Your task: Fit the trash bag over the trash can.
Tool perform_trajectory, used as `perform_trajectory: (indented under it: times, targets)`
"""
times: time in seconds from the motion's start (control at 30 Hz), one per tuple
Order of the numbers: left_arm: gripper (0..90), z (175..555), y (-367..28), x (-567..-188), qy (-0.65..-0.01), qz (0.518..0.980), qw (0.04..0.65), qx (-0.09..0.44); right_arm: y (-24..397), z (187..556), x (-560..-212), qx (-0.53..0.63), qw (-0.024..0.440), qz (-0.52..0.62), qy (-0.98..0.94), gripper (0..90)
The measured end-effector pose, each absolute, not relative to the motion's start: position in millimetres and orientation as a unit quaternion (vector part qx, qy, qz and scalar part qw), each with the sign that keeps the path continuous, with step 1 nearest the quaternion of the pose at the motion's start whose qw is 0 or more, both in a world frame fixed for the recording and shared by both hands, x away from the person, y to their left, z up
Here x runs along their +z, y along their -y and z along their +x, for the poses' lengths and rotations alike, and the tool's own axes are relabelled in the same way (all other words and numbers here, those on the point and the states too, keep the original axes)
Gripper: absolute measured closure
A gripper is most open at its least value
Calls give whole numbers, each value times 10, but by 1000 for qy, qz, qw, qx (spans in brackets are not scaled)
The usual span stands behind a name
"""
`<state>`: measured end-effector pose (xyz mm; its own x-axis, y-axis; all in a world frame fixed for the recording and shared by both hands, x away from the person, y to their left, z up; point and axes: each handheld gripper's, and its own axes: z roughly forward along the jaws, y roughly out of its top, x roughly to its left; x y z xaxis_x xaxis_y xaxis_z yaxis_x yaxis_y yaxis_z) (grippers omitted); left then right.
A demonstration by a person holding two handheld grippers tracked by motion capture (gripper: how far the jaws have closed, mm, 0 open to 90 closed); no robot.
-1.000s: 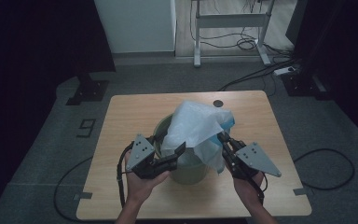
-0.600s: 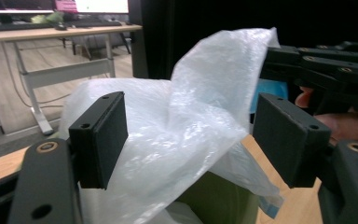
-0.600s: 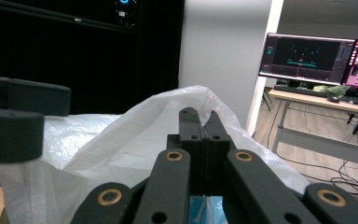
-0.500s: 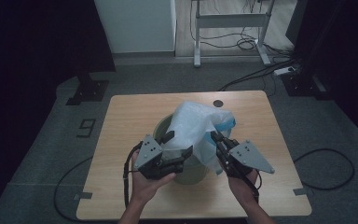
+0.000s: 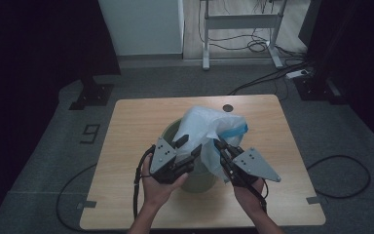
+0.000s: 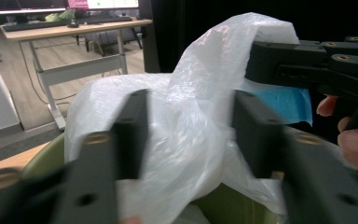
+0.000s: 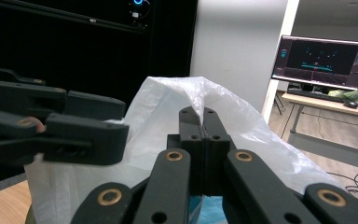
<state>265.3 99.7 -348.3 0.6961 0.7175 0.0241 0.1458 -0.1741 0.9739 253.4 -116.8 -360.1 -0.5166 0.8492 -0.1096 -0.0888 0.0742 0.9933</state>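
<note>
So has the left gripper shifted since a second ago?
Yes. The left gripper has crept right, toward the bag over the bin, judged against the table's left edge. Its jaws have just been closing around bag plastic.

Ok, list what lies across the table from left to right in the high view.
Left gripper → green bin → white plastic bag → right gripper, its jaws clamped on the bag.

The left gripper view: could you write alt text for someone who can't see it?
A crumpled white plastic bag bulges between the left gripper's two black jaws, which have just been closing around it, above the rim of a pale green bin. At upper right the right gripper, held by a hand, reaches toward the bag's top.
</note>
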Motion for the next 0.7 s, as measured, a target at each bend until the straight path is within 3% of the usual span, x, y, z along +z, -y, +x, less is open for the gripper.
perform_trajectory:
  times: [0.2, 0.33, 0.6, 0.7]
  targets:
    - [808, 2690, -981, -3499, -290, 733, 570, 231, 1187, 2543, -3612, 610, 380, 304, -626, 888]
    - [886, 2704, -1000, -3511, -289, 732, 576, 222, 1199, 2550, -3629, 612, 372, 302, -629, 883]
    - [900, 2736, -1119, -3494, -312, 707, 591, 233, 1212, 2431, -3665, 622, 372, 296, -622, 489]
    - [900, 2743, -1160, -3484, -318, 700, 592, 240, 1254, 2310, -3710, 629, 367, 303, -614, 392]
